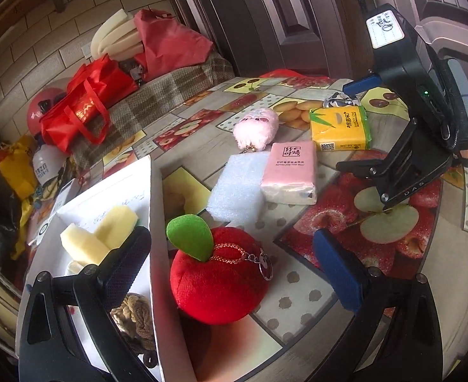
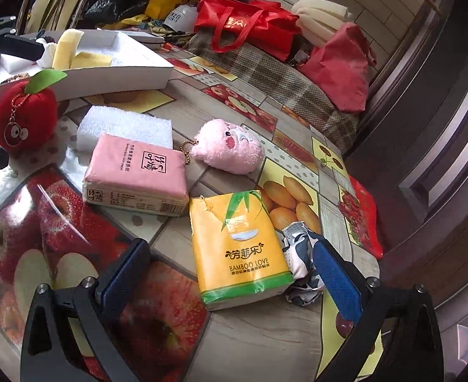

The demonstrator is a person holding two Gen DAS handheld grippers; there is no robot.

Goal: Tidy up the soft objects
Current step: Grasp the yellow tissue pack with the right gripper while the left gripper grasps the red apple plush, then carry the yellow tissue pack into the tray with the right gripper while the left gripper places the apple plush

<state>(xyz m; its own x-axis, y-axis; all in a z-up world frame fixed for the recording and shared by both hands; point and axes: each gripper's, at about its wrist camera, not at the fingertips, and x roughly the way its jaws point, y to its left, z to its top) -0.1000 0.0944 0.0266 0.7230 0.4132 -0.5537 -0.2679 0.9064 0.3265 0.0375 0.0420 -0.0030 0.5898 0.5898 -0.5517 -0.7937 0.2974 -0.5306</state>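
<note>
1. Glossy printed oilcloth, patterned with apples and oranges, covers the surface (image 2: 176, 232) that carries everything I am sorting.
2. Next in size is the white cardboard box (image 1: 155, 210), shallow and stiff-walled, at my left. It already holds pale yellow foam pieces (image 1: 106, 232) and a brown knitted thing (image 1: 135, 321).
3. My left gripper (image 1: 230, 264) has its jaws spread wide and empty, one finger over the box, the other over the surface, so they straddle the box wall.
4. Between those fingers, just outside the wall and leaning on it, sits the red plush apple (image 1: 218, 273): round, velvety, with a green felt leaf and a thin chain. It lies straight ahead of my left jaws, with no long axis to worry about, and my left hand is plainly the nearer one.
5. My right gripper (image 2: 230, 273) is also wide open and empty, over the far side of the surface.
6. Directly between its fingers lies the yellow tissue pack (image 2: 238, 248), flat and crinkly, its long axis running roughly away from me, so I judge closing across the short width would suit.
7. Beyond it sit the pink tissue pack (image 2: 135, 178), touching the white foam block (image 2: 125, 127), which looks spongy.
8. The pink fluffy toy (image 2: 230, 151) rests just beside them.
9. Smallest, a crumpled black-and-white cloth (image 2: 297, 264) touches the yellow pack by my right finger.
</note>
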